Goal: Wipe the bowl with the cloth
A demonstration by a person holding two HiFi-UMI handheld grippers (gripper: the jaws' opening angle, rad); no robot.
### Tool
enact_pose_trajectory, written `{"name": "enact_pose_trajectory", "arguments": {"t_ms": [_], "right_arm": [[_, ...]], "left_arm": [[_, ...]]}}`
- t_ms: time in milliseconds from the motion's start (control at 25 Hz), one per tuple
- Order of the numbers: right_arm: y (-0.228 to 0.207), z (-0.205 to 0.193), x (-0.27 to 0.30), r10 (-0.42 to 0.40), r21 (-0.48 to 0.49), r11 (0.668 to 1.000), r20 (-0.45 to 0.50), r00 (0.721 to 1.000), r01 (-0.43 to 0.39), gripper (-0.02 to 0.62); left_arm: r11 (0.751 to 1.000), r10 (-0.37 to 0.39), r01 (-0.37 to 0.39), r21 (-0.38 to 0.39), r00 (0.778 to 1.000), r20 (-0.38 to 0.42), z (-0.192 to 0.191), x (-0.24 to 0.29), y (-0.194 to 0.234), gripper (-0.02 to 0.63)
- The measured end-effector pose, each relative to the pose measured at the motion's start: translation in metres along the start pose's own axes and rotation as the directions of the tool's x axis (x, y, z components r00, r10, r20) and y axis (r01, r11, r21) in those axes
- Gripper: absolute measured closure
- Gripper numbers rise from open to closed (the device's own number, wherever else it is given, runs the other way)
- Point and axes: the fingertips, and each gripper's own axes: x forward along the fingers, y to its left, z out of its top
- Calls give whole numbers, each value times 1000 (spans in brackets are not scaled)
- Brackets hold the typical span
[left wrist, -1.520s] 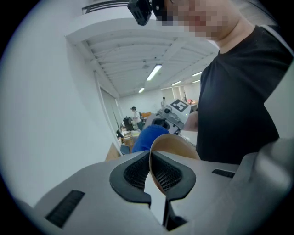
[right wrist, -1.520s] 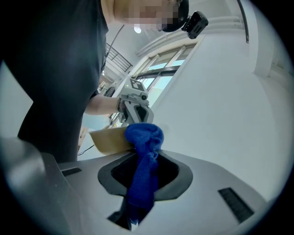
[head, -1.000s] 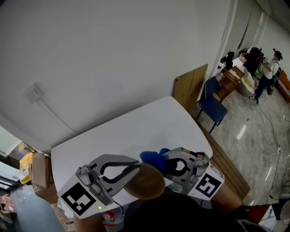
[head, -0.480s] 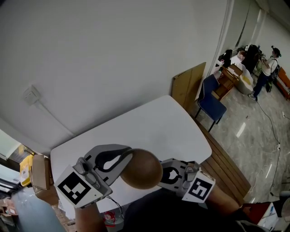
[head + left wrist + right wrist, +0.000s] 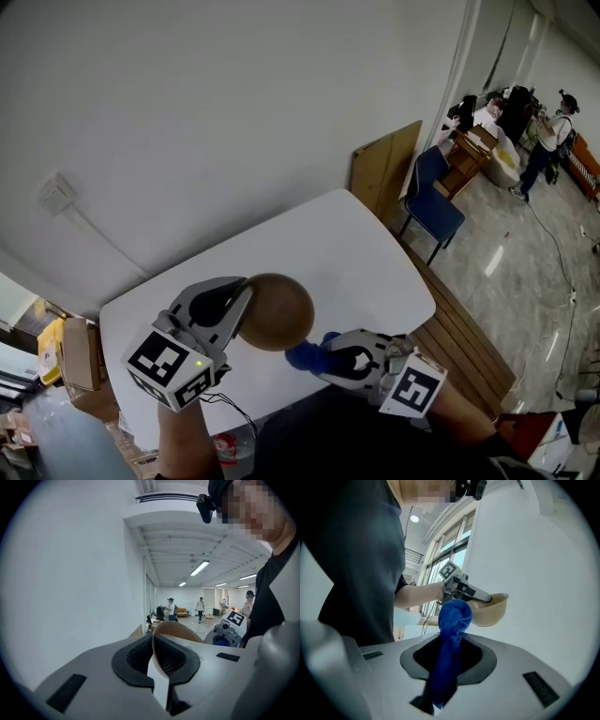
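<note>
A brown bowl point(image 5: 277, 311) hangs above the white table point(image 5: 347, 253) with its outside toward the head view, my left gripper point(image 5: 236, 302) shut on its rim. The left gripper view shows the thin rim point(image 5: 176, 629) pinched between the black pads point(image 5: 136, 656). My right gripper point(image 5: 326, 357) is shut on a bunched blue cloth point(image 5: 305, 354), just below and right of the bowl. In the right gripper view the cloth point(image 5: 452, 625) sticks out past the jaws, and the bowl point(image 5: 493, 610) shows its pale inside a little beyond it. Whether they touch I cannot tell.
A bare white wall rises behind the table. A wooden board point(image 5: 384, 169) leans on it at the right, beside a blue chair point(image 5: 436, 202). People stand at desks far right point(image 5: 548, 141). A cardboard box point(image 5: 80, 352) sits on the floor at the left.
The left gripper has carried the bowl left and away from me and rolled it. The blue cloth, hidden behind the bowl half a second ago, now shows below it.
</note>
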Motion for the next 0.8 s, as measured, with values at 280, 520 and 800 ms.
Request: {"name": "enact_pose_trajectory", "arguments": {"t_ms": [280, 520, 800], "right_arm": [[-21, -3, -19, -80, 131, 989, 64, 995, 71, 514], [-46, 14, -29, -169, 190, 973, 200, 965, 131, 514], [-50, -1, -24, -196, 247, 957, 170, 966, 151, 514]], "left_arm": [[998, 48, -49, -46, 998, -39, -38, 2, 12, 583], [990, 68, -79, -116, 993, -96, -81, 6, 15, 583], [971, 67, -104, -213, 982, -177, -133, 17, 3, 583]]}}
